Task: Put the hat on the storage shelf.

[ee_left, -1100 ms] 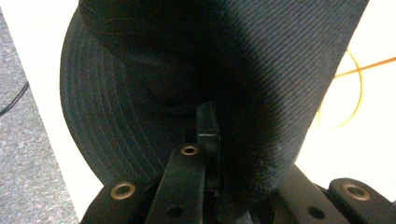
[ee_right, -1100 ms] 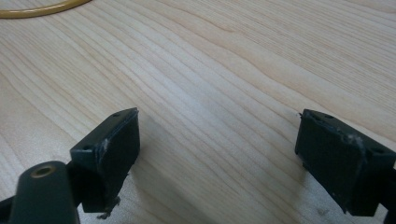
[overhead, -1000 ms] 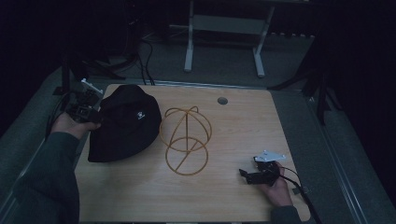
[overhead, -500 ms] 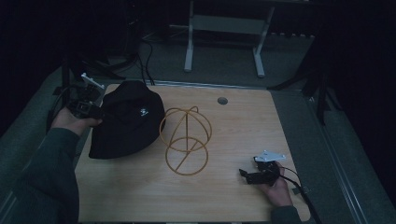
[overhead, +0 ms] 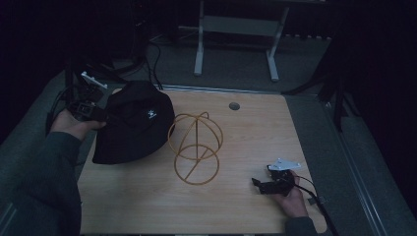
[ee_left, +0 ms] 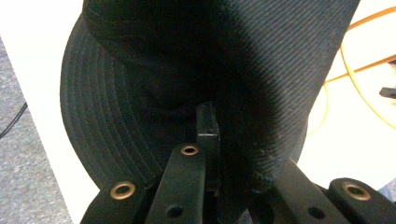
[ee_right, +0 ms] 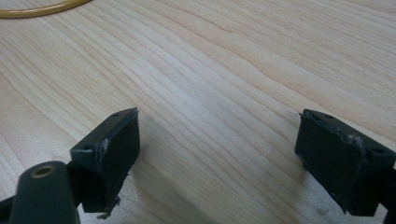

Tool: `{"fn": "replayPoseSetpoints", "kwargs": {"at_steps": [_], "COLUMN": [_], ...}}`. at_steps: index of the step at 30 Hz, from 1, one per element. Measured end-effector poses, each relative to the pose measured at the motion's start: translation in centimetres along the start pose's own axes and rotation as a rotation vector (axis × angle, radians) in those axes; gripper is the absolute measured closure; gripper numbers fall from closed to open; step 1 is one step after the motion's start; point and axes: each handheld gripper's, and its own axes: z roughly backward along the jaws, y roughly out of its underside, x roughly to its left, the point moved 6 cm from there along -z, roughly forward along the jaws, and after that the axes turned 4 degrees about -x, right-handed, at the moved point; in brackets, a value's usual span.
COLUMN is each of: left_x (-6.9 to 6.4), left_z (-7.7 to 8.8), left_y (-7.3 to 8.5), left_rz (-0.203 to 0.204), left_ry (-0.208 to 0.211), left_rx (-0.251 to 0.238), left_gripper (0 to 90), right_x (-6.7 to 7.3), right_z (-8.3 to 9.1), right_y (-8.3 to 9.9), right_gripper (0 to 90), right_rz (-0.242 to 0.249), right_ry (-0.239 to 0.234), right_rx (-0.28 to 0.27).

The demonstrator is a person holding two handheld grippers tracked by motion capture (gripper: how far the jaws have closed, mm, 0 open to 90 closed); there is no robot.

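Black bucket hat (overhead: pixel 132 123) is seen at the far-left part of the wooden table (overhead: pixel 147 206), partly raised, its right edge just beside the yellow wire hat stand (overhead: pixel 195 147). Brim is pinched by the left gripper (overhead: pixel 91 112) at the hat's left side; in the left gripper view the jaws are clenched on the fabric (ee_left: pixel 187 84), brim stitching visible beside them

Judged progress: hat is grasped and lifted at one edge, not yet placed over the stand. Stand is bare, upright near table centre. Left to do, by the look of it: hat to be carried right, crown to be seated over the wire dome, grip to be let go

Right gripper (overhead: pixel 268 184) is held low at the near-right of the table, well apart from hat and stand. In the right gripper view the jaws are spread wide over bare wood, nothing between them; pads (ee_right: pixel 116 140) show wear

Labels: a small white emblem (overhead: pixel 148 114) is seen on the crown, too small to be read. No other writing is legible
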Motion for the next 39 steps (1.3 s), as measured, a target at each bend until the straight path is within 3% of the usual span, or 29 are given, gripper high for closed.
{"fn": "replayPoseSetpoints", "kwargs": {"at_steps": [16, 39], "left_x": [-0.4, -1.5], "left_z": [1.4, 3.5], "left_y": [-0.9, -2.2], "left_rz": [-0.009, -0.061], "left_ry": [0.003, 0.009], "left_rx": [-0.031, -0.052], "left_gripper": [88.1, 88.0], "right_x": [0.0, 0.0], "right_z": [0.0, 0.0], "right_y": [0.0, 0.0], "right_gripper": [13.8, 13.8], "right_rz": [0.000, 0.003], "right_ry": [0.000, 0.000], "right_rx": [0.000, -0.001]}}
